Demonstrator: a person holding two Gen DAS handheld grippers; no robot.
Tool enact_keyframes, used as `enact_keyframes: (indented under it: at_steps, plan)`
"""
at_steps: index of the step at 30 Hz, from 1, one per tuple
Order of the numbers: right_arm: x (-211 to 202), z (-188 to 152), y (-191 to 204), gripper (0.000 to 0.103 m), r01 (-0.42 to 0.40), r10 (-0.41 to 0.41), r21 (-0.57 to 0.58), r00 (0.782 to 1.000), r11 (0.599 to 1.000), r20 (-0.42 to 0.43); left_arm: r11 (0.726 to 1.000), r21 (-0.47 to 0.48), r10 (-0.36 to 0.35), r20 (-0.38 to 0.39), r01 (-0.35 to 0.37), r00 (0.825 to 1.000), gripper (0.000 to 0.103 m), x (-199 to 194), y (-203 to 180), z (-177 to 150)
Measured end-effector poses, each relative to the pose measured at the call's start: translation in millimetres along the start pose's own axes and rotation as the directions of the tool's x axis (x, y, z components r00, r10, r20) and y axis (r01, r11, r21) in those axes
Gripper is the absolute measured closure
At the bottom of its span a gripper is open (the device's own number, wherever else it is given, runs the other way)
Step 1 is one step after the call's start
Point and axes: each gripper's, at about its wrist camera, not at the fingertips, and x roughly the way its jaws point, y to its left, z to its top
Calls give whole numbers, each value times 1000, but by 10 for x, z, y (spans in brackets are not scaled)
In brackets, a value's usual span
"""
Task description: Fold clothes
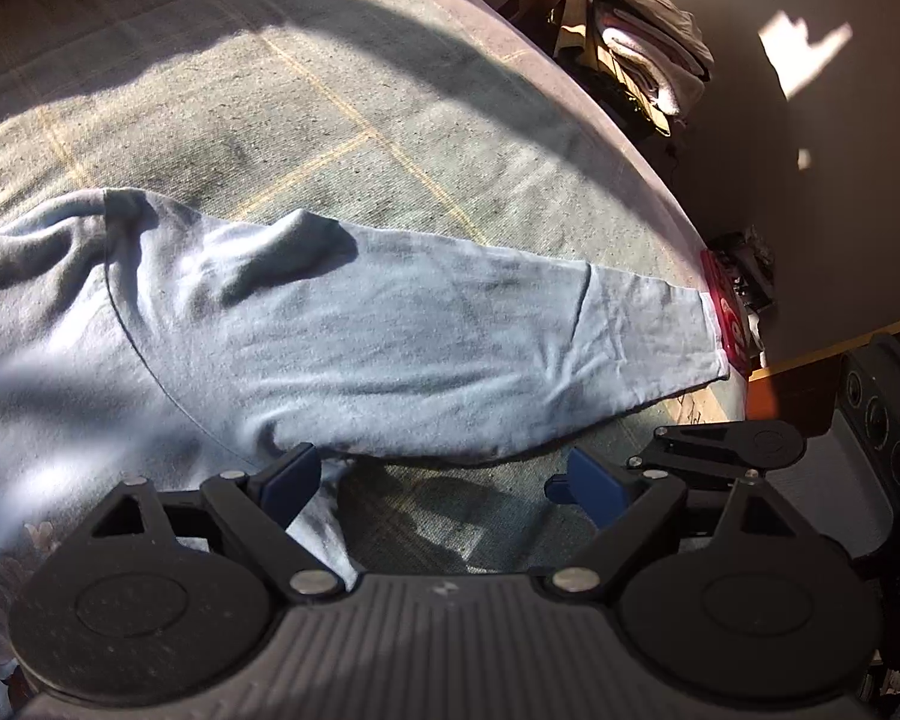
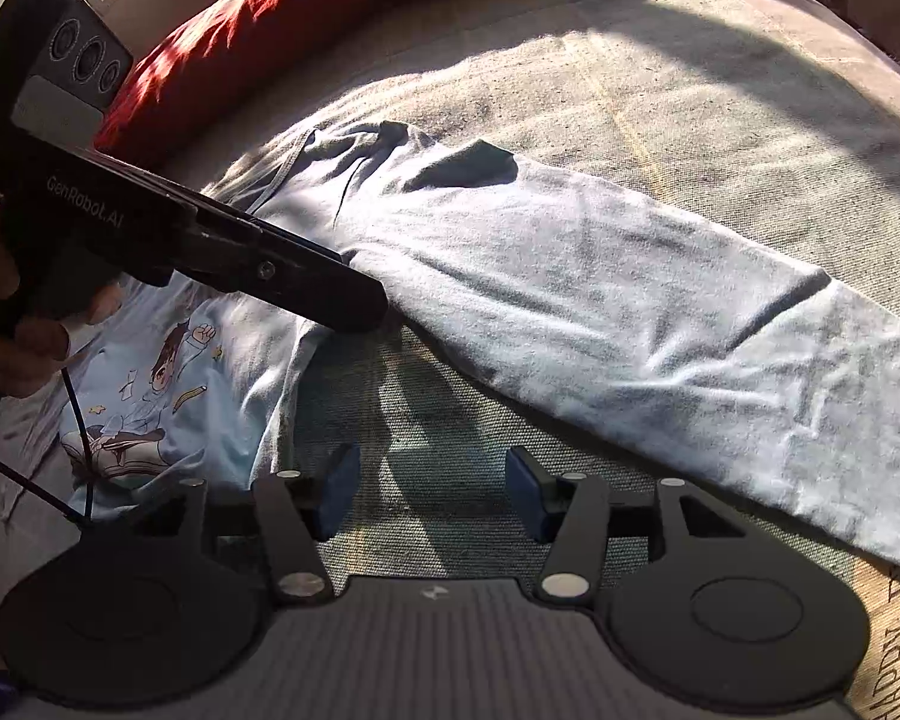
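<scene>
Shirt (image 2: 570, 276) sleeve lies stretched lengthwise, cuff toward the blanket's (image 1: 330, 120) edge.

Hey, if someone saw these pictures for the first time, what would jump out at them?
The pale blue long-sleeved shirt spread on the grey-green bedcover, one sleeve stretched out flat in sunlight. Next, the red pillow at the far end of the bed, and the open left gripper just short of the sleeve's underarm.
</scene>
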Motion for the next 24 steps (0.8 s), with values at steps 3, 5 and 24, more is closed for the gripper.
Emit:
enact_keyframes:
  at_steps: [3,5,24]
  plan:
    - [5,-15,13,44,-1,1,-9,1000,1000,1,997,48,53,-6,-53,999,14,95,-34,-11]
    - [14,-18,27,44,-1,1,-11,1000,1000,5,996,78,54,-16,-52,998,14,174,-58,17]
    - [-170,291,-109,39,50,-32,-146,992,988,119,998,54,9,-49,-7,999,14,65,27,-96]
